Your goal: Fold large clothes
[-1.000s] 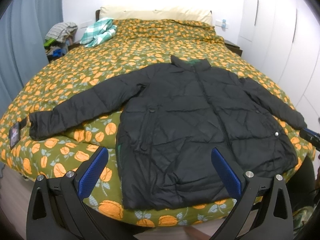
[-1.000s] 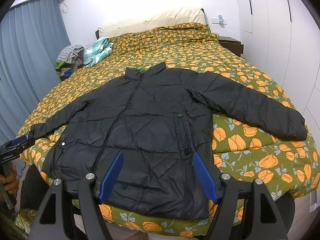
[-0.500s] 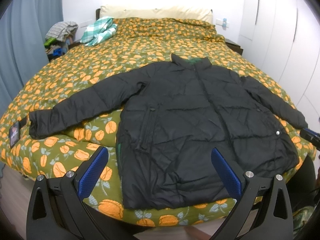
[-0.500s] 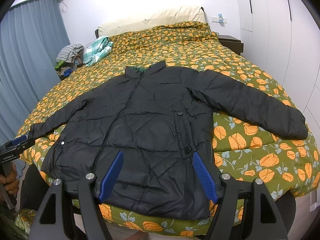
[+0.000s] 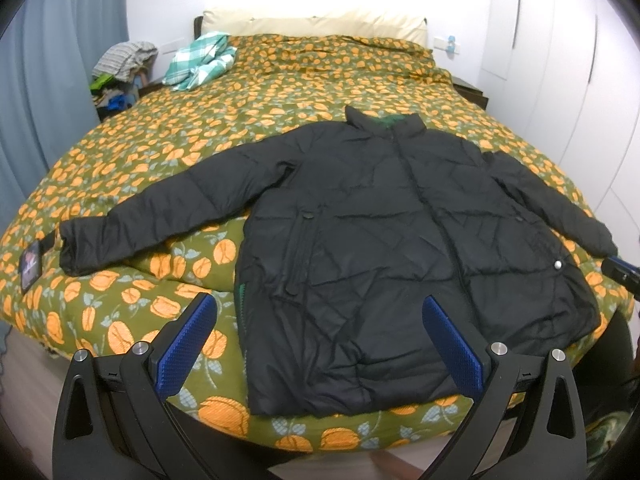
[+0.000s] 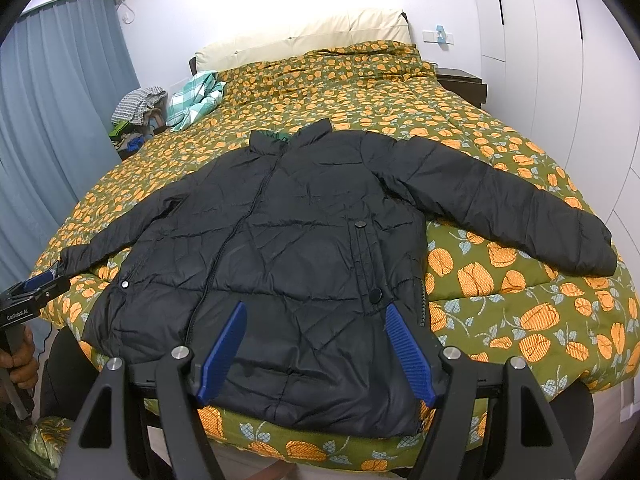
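Black puffer jacket (image 5: 400,248) laid out front-up on the floral bedspread (image 5: 200,128), unfolded.

Our left gripper (image 5: 320,344) and right gripper (image 6: 320,352) both hover above the hem, jaws wide apart and holding nothing. To fold well, we should pinch each sleeve (image 6: 512,208) near its cuff and carry it across the chest, smoothing trapped air.

A black quilted jacket (image 5: 400,240) lies flat, front up, sleeves spread, on the bed.
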`<state>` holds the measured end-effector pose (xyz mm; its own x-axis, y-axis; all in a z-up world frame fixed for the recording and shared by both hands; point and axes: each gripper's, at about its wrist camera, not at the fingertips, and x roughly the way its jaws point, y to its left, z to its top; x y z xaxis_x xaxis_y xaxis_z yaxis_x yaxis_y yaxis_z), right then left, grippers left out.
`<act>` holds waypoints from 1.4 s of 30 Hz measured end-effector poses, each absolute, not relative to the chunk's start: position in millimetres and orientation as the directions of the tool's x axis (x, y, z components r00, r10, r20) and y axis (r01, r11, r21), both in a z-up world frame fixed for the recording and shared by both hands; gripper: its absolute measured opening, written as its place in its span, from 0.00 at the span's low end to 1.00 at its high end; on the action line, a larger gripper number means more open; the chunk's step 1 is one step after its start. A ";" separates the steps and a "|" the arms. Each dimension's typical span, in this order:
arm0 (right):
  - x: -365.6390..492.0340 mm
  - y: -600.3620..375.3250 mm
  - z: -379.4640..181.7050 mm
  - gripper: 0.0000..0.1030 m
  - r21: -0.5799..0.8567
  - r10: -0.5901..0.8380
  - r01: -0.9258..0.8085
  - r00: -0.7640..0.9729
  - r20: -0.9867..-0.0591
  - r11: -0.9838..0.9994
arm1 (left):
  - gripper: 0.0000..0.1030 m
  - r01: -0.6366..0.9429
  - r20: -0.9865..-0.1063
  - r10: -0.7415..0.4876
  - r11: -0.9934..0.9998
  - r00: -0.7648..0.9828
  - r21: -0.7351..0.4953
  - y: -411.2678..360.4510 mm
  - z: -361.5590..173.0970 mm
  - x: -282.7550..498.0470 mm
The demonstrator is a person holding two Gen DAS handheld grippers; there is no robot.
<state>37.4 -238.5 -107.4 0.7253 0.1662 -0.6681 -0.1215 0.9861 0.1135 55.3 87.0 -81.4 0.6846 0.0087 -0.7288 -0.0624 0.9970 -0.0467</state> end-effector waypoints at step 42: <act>129.3 -564.5 -143.7 0.10 0.521 -0.200 0.543 0.793 -0.575 0.658 | 0.99 -0.077 -0.755 0.025 0.996 0.655 -0.034 71.4 -72.9 69.6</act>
<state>129.3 -564.5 -143.7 0.7934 -0.1995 -0.5751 0.5433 0.6580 0.5213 69.6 71.4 -72.9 0.6550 0.0252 -0.7552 -0.0771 0.9965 -0.0336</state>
